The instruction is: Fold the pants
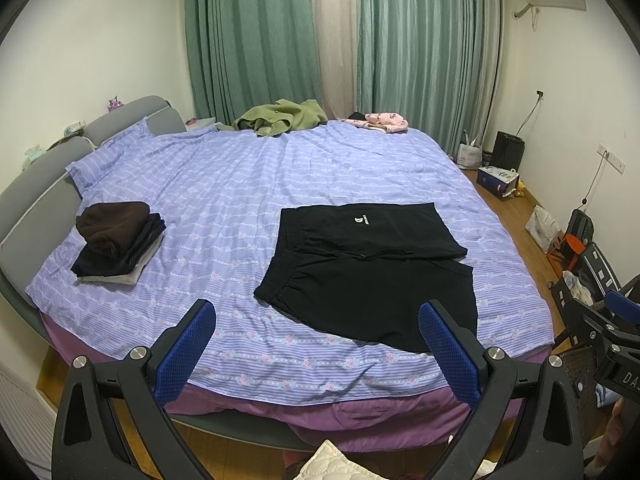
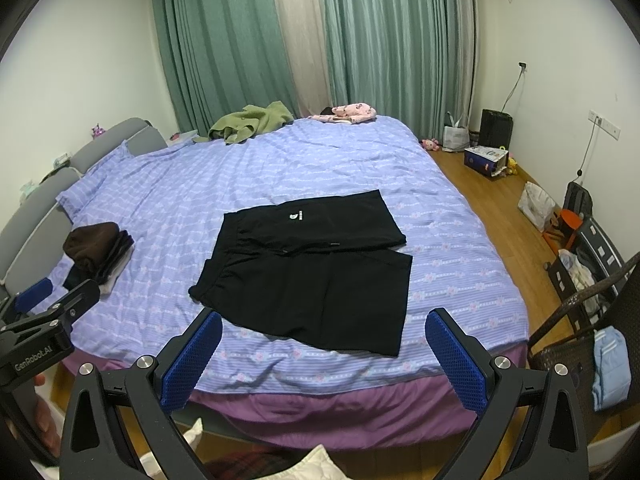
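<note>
Black shorts [image 1: 372, 276] lie spread flat on the purple striped bed [image 1: 224, 184], waistband to the left, legs to the right; they also show in the right wrist view [image 2: 312, 276]. A small white logo sits on the far leg. My left gripper [image 1: 316, 312] is open and empty, held above the bed's near edge in front of the shorts. My right gripper [image 2: 324, 320] is open and empty, also short of the shorts' near edge. Each gripper shows at the side of the other's view.
A stack of folded dark clothes [image 1: 120, 240] sits at the left of the bed. A green garment [image 1: 280, 118] and a pink one [image 1: 384, 120] lie at the far edge. A wicker chair with clothes [image 2: 592, 320], bags and boxes stand on the floor at right.
</note>
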The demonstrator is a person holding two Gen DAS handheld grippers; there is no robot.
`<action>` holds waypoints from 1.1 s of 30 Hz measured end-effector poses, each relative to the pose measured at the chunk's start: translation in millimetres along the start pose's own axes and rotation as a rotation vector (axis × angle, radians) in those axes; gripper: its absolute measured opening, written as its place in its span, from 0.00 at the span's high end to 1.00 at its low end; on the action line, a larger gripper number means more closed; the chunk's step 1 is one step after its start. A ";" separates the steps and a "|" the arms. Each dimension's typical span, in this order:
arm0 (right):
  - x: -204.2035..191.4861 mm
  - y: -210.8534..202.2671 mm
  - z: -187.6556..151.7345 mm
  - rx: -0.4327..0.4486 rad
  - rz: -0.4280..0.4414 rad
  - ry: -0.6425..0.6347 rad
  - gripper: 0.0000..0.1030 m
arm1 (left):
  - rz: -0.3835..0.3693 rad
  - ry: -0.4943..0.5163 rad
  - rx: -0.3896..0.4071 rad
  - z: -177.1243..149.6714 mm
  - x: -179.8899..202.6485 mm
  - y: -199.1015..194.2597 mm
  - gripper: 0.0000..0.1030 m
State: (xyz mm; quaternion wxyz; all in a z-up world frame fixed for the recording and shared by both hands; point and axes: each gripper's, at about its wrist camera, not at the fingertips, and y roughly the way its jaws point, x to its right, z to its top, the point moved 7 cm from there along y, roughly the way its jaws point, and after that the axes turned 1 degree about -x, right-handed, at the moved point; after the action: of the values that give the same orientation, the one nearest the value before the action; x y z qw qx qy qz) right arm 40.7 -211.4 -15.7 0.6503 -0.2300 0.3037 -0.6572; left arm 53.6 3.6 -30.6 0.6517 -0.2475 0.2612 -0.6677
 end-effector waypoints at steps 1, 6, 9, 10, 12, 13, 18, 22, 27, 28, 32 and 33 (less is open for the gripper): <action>0.1 0.0 -0.2 0.000 0.000 0.000 0.00 | 0.000 -0.002 -0.001 0.6 -0.9 0.2 0.00; -3.3 5.7 -4.0 -0.011 -0.001 -0.003 0.00 | 0.000 -0.008 -0.009 1.8 -6.5 3.8 0.00; -6.7 11.0 -5.1 -0.023 -0.002 -0.004 0.00 | 0.003 -0.012 -0.017 0.6 -12.2 9.6 0.00; -7.9 12.9 -6.2 -0.028 -0.003 -0.004 0.00 | 0.003 -0.013 -0.022 0.2 -14.2 12.4 0.00; -11.8 17.8 -7.0 -0.042 -0.004 -0.003 0.00 | 0.008 -0.009 -0.029 0.6 -19.1 18.7 0.00; -13.5 20.7 -7.8 -0.048 -0.004 0.000 0.00 | 0.013 -0.007 -0.030 0.0 -19.8 21.8 0.00; -19.7 43.7 -8.4 -0.049 -0.022 0.028 0.00 | 0.045 0.039 -0.028 3.2 -36.9 49.4 0.00; -19.1 77.5 -7.8 -0.058 -0.077 0.093 0.00 | 0.044 0.075 -0.041 5.8 -53.7 83.4 0.00; -20.6 123.8 -20.7 -0.136 -0.113 0.188 0.00 | 0.005 0.123 -0.110 3.8 -65.4 141.8 0.00; -21.7 132.7 -24.7 -0.154 -0.124 0.199 0.00 | -0.009 0.126 -0.125 2.1 -66.7 151.5 0.00; -22.9 174.1 -46.1 -0.220 -0.164 0.262 0.00 | -0.054 0.146 -0.199 -12.3 -69.5 201.3 0.00; -21.4 184.3 -52.5 -0.226 -0.176 0.285 0.00 | -0.057 0.152 -0.213 -16.1 -70.4 212.8 0.00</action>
State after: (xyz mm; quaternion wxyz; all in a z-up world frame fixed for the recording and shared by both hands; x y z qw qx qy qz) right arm 137.0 -179.3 -179.7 0.5109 -0.2316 0.4434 -0.6991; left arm 202.4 71.4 -184.6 0.5809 -0.2713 0.3721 -0.6711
